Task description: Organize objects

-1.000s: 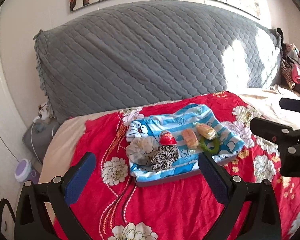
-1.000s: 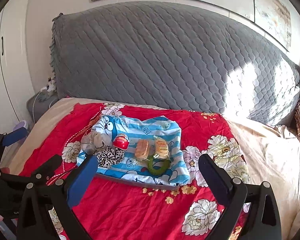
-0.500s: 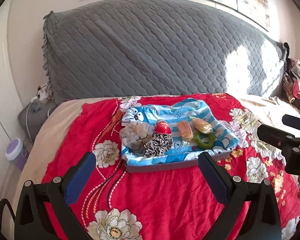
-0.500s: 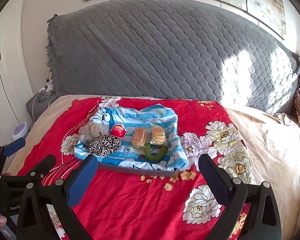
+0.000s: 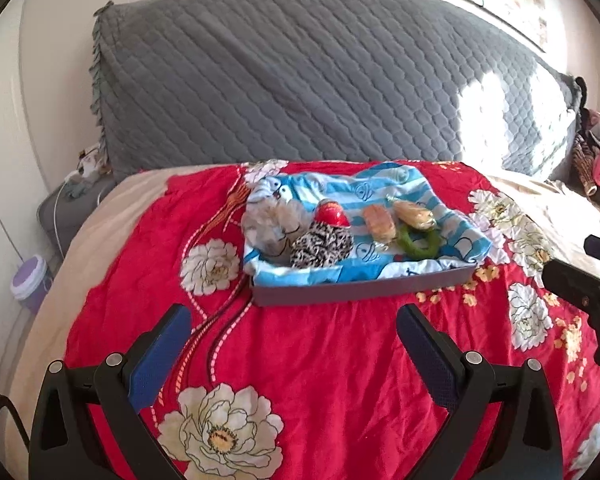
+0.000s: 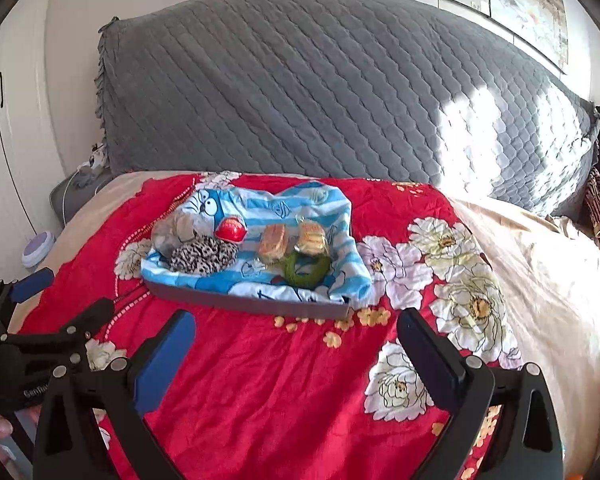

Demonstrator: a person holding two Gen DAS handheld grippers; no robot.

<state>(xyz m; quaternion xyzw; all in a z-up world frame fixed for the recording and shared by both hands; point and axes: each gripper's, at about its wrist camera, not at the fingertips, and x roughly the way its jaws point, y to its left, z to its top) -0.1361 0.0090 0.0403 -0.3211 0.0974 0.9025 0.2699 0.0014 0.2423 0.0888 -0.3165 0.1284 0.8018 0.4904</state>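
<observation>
A grey tray (image 5: 360,289) lined with a blue striped cartoon cloth (image 5: 384,188) lies on the red flowered bedspread. On it are a pale fluffy scrunchie (image 5: 268,224), a leopard-print scrunchie (image 5: 320,245), a red-topped item (image 5: 330,213), two wrapped buns (image 5: 378,222) and a green ring (image 5: 418,240). The tray shows again in the right wrist view (image 6: 252,303). My left gripper (image 5: 294,338) is open and empty in front of the tray. My right gripper (image 6: 298,338) is open and empty, also short of the tray.
A large grey quilted headboard cushion (image 5: 320,80) stands behind the bed. A beige sheet (image 6: 540,272) covers the right side. A purple-lidded tub (image 5: 30,282) sits on the floor at left. Clothes (image 5: 596,160) are piled at far right.
Both grippers have moved closer to the bed and tray, and the views have swung so the tray sits more central. Jaws stayed open.
</observation>
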